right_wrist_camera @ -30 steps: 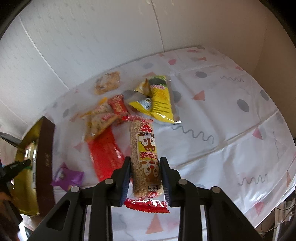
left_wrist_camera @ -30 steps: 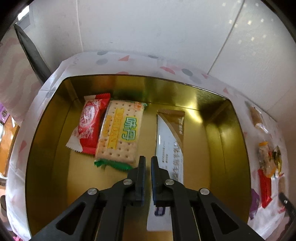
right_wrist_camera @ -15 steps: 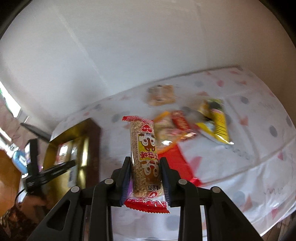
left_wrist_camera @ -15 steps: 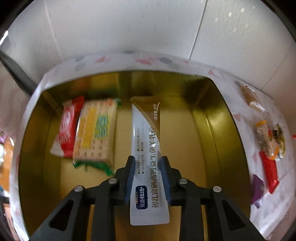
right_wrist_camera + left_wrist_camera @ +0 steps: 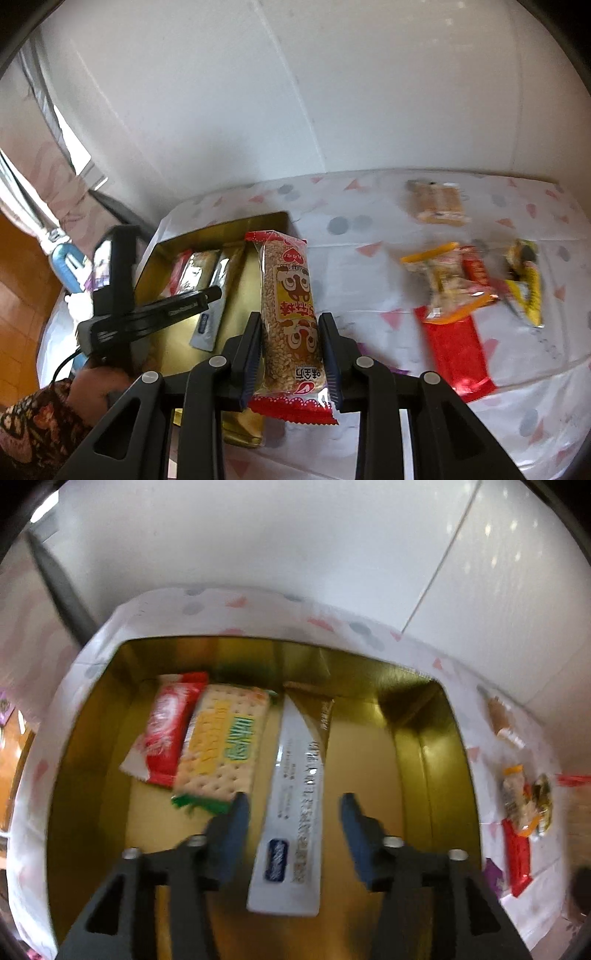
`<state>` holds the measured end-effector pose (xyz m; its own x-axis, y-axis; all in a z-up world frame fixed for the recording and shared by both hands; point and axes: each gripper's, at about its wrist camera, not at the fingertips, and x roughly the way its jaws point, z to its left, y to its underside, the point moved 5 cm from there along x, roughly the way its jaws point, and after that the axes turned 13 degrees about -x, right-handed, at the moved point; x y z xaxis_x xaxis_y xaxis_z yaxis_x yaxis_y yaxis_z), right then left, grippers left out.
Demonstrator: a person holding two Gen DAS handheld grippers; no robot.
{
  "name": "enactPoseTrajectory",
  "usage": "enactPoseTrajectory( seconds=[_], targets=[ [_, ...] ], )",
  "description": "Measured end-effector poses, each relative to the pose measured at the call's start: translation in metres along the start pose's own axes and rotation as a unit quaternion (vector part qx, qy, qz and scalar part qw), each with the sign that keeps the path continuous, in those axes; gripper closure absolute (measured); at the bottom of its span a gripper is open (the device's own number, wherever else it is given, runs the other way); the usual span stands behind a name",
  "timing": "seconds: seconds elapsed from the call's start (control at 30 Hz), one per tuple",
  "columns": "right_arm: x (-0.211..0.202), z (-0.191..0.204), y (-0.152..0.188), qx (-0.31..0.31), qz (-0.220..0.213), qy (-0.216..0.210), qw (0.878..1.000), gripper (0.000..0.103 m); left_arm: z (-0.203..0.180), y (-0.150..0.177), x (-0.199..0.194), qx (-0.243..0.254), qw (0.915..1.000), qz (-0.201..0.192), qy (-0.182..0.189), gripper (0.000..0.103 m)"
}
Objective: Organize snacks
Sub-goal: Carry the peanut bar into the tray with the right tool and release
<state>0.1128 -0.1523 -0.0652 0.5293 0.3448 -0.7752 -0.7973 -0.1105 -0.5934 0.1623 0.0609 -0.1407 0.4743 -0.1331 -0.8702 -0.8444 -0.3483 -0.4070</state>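
Note:
An open gold tin (image 5: 417,686) holds a red snack pack (image 5: 166,727), a yellow-green cracker pack (image 5: 221,749) and a long white and brown sachet (image 5: 299,775). My left gripper (image 5: 291,805) hangs over the tin floor with its jaws opening. The sachet lies flat between them, and neither pad touches it. My right gripper (image 5: 290,321) is shut on a sesame bar pack with red ends (image 5: 288,295), held upright in the air beside the tin (image 5: 258,219). The left gripper (image 5: 207,295) also shows in the right wrist view, over the tin.
Loose snacks lie on the patterned tablecloth (image 5: 369,280) right of the tin: a biscuit pack (image 5: 437,201), an orange-ended pack (image 5: 447,280), a flat red pack (image 5: 458,350) and a yellow pack (image 5: 528,288). A person's hand (image 5: 96,384) holds the left gripper. White walls stand behind.
The left jaws went from shut, to around the sachet, to spread wide with the sachet lying loose in the tin. The right gripper carried the sesame bar left, up to the tin.

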Motion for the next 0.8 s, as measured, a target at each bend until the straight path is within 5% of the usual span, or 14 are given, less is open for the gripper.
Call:
enactPoseTrajectory(
  seconds=[0.3,0.8],
  targets=[
    [0.045,0.027,-0.017,-0.022,0.026,-0.040,0.999,0.072,0.037,0.015,-0.036,-0.044,0.9990,-0.004,0.010,0.035],
    [0.115,0.046,-0.054,-0.074,0.068,0.008,0.995,0.072,0.057,0.032,-0.062,-0.029,0.9995,-0.009,-0.008,0.029]
  ],
)
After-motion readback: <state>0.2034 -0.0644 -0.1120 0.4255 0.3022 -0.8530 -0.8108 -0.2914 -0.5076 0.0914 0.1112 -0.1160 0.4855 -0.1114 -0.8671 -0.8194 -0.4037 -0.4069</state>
